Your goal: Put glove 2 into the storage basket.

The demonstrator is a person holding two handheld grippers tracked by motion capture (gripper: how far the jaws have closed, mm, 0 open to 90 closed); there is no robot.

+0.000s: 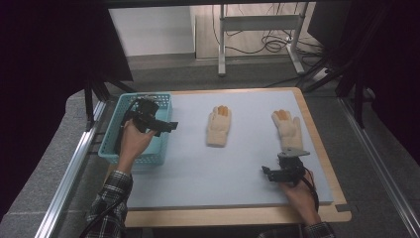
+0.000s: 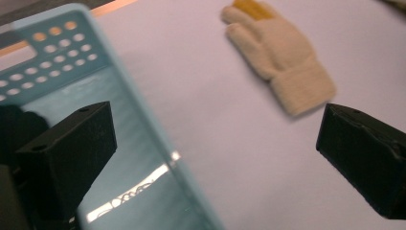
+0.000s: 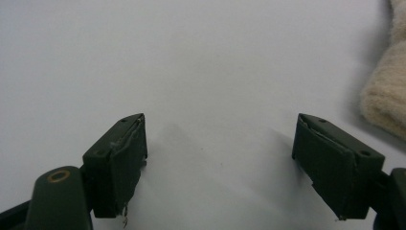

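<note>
Left gripper (image 1: 171,126) over teal basket (image 1: 115,130) edge, jaws wide, empty. Right gripper (image 1: 266,173) low on grey mat (image 1: 198,168), jaws wide, empty. Middle glove (image 1: 218,126) mid-mat; right glove (image 1: 288,130) just beyond right gripper. Metal stand (image 1: 257,22), cables behind table.

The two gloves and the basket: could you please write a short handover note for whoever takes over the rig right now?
Left gripper: open, empty, above the right rim of the blue basket, pointing toward the middle glove.
Right gripper: open, empty, low over the mat near the front right, just in front of the right glove.
Things: both cream gloves lie flat on the mat, apart from each other, orange-tipped fingers pointing away from the person. The basket sits at the table's left edge.
Done: neither glove picked up.
Left: probably grasp each glove and put it into the basket.
</note>
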